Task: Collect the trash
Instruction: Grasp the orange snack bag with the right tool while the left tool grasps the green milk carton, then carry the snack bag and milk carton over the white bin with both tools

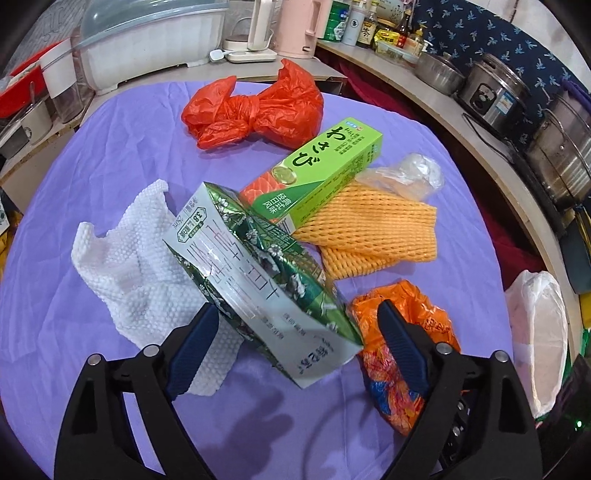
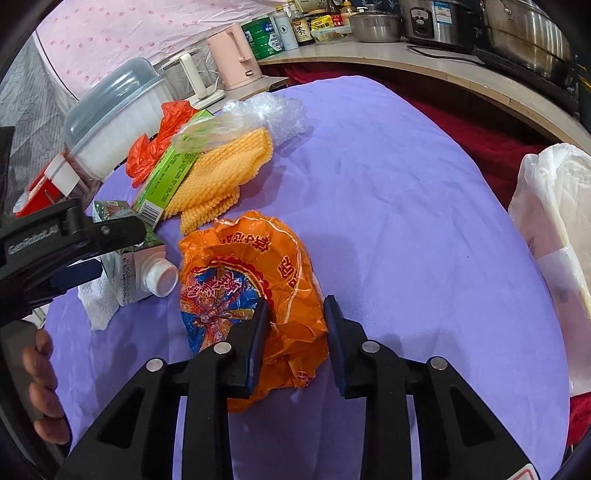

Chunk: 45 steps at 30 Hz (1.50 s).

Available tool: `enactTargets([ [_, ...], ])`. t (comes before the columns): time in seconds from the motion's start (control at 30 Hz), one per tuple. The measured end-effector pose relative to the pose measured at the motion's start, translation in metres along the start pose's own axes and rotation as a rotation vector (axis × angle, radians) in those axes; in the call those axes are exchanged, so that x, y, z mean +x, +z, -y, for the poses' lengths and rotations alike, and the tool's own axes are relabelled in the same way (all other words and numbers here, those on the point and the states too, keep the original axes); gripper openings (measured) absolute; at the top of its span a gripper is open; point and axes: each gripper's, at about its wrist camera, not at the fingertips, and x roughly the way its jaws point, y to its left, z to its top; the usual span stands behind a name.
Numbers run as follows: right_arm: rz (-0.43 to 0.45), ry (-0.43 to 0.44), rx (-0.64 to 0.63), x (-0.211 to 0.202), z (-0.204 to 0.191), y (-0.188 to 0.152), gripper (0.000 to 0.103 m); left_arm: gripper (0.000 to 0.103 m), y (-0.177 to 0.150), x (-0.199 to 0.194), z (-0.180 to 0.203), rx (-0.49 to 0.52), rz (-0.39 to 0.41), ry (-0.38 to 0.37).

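Observation:
A green and white milk carton (image 1: 258, 280) lies tilted on a white paper towel (image 1: 129, 266). My left gripper (image 1: 297, 306) stands open around its lower end; the right finger hangs apart from it, over an orange printed plastic bag (image 1: 424, 310). In the right wrist view my right gripper (image 2: 297, 302) is shut on a crumpled fold of that orange bag (image 2: 251, 266), which rests on the purple cloth. Behind lie a green wasabi box (image 1: 317, 170), a yellow foam net (image 1: 369, 229), a clear plastic bag (image 1: 410, 173) and a knotted red bag (image 1: 255, 107).
The purple tablecloth (image 1: 110, 155) covers the table. A white bag-lined bin (image 2: 554, 221) stands off the table's right edge. A lidded dish container (image 1: 147, 40), a pink kettle (image 1: 295, 26), bottles and steel pots (image 1: 491, 92) crowd the counters behind. A hand (image 2: 40, 387) holds the left gripper's handle.

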Motion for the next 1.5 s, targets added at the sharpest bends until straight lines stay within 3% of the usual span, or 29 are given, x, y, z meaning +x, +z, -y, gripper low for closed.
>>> enactTargets([
  [0.33,0.003,0.021,0.015,-0.001,0.002,-0.001,0.028,0.085,0.004,0.026,-0.006,-0.038,-0.039,0.044],
  [0.6,0.006,0.036,0.005,-0.009,0.0,-0.002,0.023,0.07,0.001,0.024,-0.01,-0.041,-0.042,0.026],
  [0.83,0.047,0.049,0.001,-0.032,-0.003,-0.003,0.022,0.052,-0.009,-0.002,-0.01,-0.031,-0.029,-0.009],
  [1.07,0.108,0.066,-0.006,-0.065,-0.008,-0.006,0.022,0.045,-0.019,-0.042,-0.002,-0.002,0.018,-0.049],
  [1.5,0.24,0.047,0.035,-0.133,0.015,-0.009,0.022,0.044,-0.043,-0.107,0.039,0.1,0.098,-0.117],
])
